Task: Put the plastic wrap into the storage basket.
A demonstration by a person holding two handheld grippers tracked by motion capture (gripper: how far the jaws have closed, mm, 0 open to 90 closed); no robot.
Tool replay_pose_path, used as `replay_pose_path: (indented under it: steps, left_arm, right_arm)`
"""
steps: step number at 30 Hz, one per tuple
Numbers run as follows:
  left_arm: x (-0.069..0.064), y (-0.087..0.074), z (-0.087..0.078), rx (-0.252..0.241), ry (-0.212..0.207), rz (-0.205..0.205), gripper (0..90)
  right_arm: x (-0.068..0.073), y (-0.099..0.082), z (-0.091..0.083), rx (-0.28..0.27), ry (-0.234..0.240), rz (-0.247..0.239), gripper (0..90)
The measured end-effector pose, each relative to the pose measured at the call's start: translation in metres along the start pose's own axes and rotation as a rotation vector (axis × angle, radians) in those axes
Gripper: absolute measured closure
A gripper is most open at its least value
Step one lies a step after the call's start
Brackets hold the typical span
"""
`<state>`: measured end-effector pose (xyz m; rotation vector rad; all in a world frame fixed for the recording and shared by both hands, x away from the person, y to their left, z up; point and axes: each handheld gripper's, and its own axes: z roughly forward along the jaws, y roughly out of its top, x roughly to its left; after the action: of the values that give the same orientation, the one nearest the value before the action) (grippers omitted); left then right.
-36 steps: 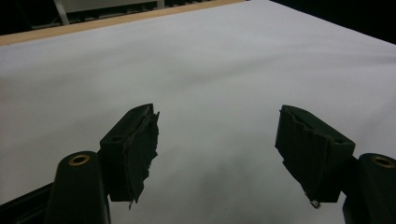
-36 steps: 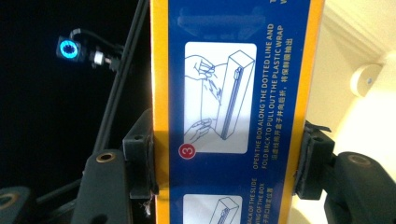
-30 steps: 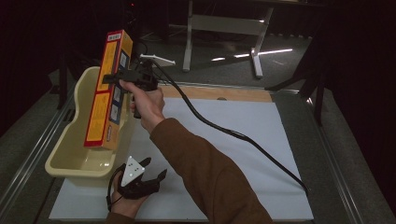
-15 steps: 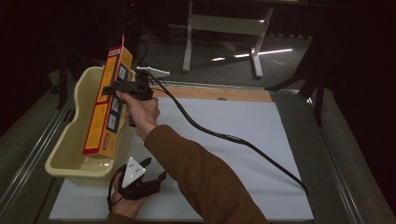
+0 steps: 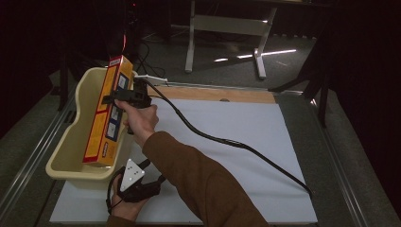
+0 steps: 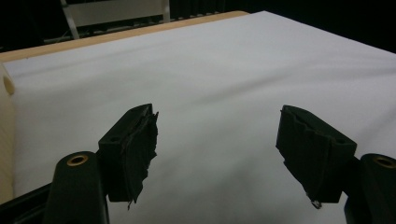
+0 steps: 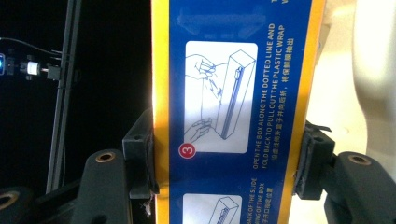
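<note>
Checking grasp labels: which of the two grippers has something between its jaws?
The right gripper: its jaws clamp the yellow-and-blue plastic wrap box over the cream tub. The left gripper stands open over bare white table cover.

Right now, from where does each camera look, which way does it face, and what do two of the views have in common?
High view: above the person's side, looking forward and down on the white table; shows the sleeve, both hands, the left gripper and the right gripper clamping the yellow box in the cream tub.
Left gripper view: low over the table, along its open jaws; tub edge at left.
Right gripper view: along its jaws, shut on the box's blue instruction panel.
Shared: the high view and right gripper view both show box and tub.
</note>
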<state>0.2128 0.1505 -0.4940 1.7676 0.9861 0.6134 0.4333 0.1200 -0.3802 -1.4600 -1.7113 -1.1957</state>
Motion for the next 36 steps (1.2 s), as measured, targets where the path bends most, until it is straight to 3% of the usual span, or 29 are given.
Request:
replay_pose_path:
  steps: [8, 11, 21, 24, 36]
  left_arm:
    - [-0.001, 0.0, -0.001, -0.001, 0.001, 0.01, 28.4]
    - [0.0, 0.0, -0.002, -0.003, 0.004, 0.005, 28.4]
    - [-0.001, 0.0, -0.001, -0.003, 0.008, 0.009, 28.4]
    - [0.0, 0.0, -0.001, -0.003, 0.01, 0.004, 28.4]
    - [0.001, 0.0, -0.003, -0.01, 0.014, 0.0, 28.4]
  right_arm:
    - [-0.002, -0.001, 0.004, -0.051, -0.015, 0.025, 38.7]
    - [-0.003, -0.003, 0.006, -0.053, -0.028, 0.01, 38.7]
    - [-0.002, -0.011, 0.009, -0.039, -0.046, 0.0, 38.6]
    - [-0.004, -0.016, 0.013, -0.01, -0.059, 0.036, 38.5]
    - [-0.015, -0.016, 0.023, 0.016, -0.11, 0.06, 38.2]
